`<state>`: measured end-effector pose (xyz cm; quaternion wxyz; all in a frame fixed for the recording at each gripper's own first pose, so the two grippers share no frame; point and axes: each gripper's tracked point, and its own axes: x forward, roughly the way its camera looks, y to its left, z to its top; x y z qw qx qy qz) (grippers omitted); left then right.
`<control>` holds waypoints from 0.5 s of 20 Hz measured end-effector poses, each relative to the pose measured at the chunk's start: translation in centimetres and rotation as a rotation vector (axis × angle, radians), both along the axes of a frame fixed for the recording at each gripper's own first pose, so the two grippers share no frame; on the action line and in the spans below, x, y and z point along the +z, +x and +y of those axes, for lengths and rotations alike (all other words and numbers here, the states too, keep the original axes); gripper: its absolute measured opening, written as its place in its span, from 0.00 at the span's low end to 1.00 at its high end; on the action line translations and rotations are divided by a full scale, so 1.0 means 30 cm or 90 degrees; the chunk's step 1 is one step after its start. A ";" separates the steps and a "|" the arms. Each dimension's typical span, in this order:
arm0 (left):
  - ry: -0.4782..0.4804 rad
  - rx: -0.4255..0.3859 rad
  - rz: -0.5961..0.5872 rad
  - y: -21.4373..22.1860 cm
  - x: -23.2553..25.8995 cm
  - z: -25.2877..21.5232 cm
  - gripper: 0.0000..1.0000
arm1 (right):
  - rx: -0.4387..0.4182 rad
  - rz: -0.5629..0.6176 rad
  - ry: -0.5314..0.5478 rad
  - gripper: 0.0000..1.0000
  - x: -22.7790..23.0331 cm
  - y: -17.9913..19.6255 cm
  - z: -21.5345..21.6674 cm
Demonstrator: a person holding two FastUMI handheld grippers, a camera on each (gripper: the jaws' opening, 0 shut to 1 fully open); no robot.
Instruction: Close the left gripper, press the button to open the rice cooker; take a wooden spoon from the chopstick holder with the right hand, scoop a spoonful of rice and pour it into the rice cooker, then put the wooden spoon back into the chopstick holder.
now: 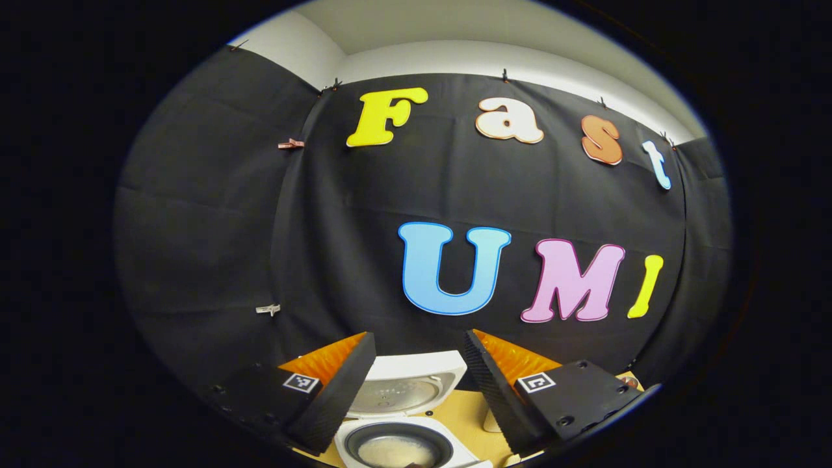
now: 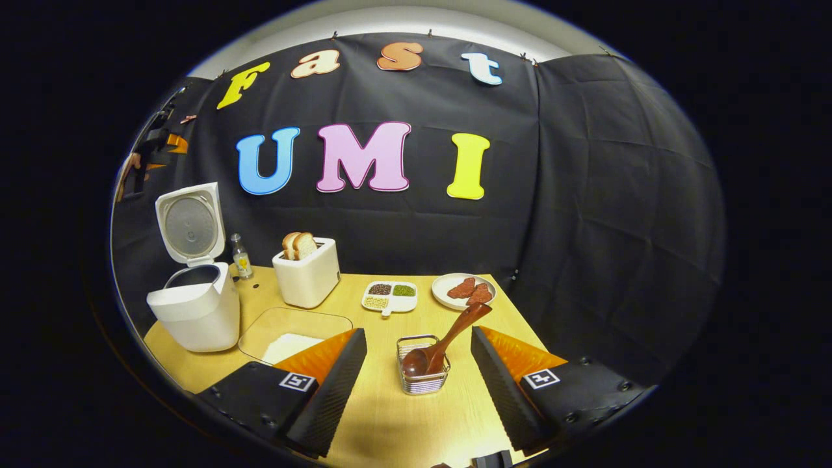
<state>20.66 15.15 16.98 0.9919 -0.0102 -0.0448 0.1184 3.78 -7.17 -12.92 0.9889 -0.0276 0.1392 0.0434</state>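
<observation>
The rice cooker (image 2: 194,296) stands at the left of the right gripper view, lid up, rice in its pot. The wooden spoon (image 2: 442,344) leans in the chopstick holder (image 2: 423,374) at lower centre on the table (image 2: 390,416) — between our right tongs (image 2: 416,383), spread wide and empty. The left tongs (image 1: 416,396) gape empty too. We judge the spoon returned — next, only withdrawing.
</observation>
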 end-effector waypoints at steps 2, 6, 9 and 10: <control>0.019 0.016 0.023 0.091 -0.007 0.054 0.95 | -0.006 -0.007 0.009 1.00 0.025 -0.036 0.008; 0.045 0.043 0.117 0.244 -0.124 0.157 0.95 | -0.032 -0.014 0.011 1.00 0.043 -0.085 -0.019; 0.014 0.052 0.140 0.304 -0.196 0.205 0.95 | -0.050 -0.003 0.014 1.00 0.023 -0.114 -0.037; 0.009 0.059 0.136 0.318 -0.197 0.222 0.95 | -0.054 0.001 0.018 1.00 0.018 -0.120 -0.041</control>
